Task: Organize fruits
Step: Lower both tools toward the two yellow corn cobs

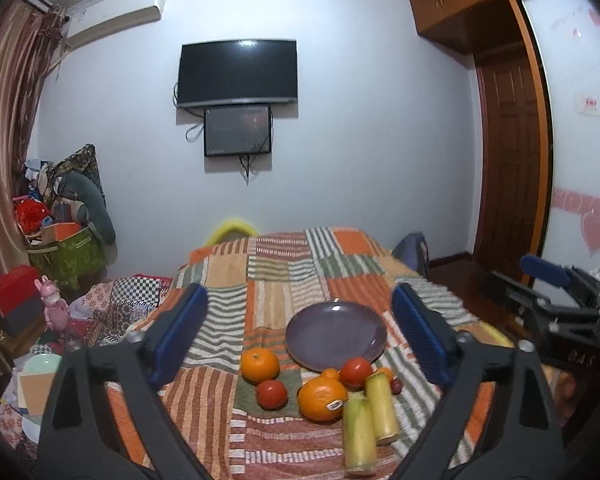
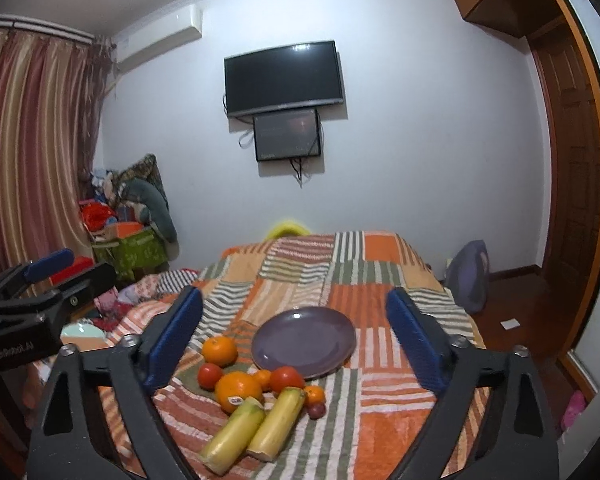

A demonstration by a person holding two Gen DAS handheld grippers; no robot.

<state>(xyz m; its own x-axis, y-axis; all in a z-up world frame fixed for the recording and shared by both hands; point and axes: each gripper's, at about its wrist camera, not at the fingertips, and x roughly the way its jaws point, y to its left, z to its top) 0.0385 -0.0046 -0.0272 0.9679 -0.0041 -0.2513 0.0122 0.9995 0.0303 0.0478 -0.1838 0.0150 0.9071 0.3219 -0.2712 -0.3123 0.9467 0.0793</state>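
On the patchwork striped bedspread (image 1: 284,276) the fruit lies in a tight cluster at about 6 o'clock of the empty round purple-grey ceramic plate (image 1: 336,336), none of it on the plate yet. Going left to right in the left wrist view: a small round orange mandarin (image 1: 259,365) at the plate's 8 o'clock, a red tomato (image 1: 271,394) just below it, a large orange citrus with a knobbed top and a sticker (image 1: 322,398), a second red tomato (image 1: 356,373) touching the plate's near rim, then two pale yellow-green peeled cane-like sticks (image 1: 370,424) lying side by side, with a small dark plum-coloured fruit (image 1: 397,385) at the far right. The left gripper (image 1: 300,340) hangs above the bed with its blue-padded jaws spread wide and holding nothing; the right gripper (image 2: 294,344) is likewise wide apart and empty. The risk, as I judge it, lies in the crowding — closing on the stickered citrus could nudge a tomato or the small mandarins (image 2: 314,395) beside it, and round fruit on soft, uneven bedding would likely roll. A tomato squeezed too hard may bruise or split. The plate sits on yielding fabric, so a fruit dropped at its rim could tip it — and the two grippers, hanging near each other, could collide.
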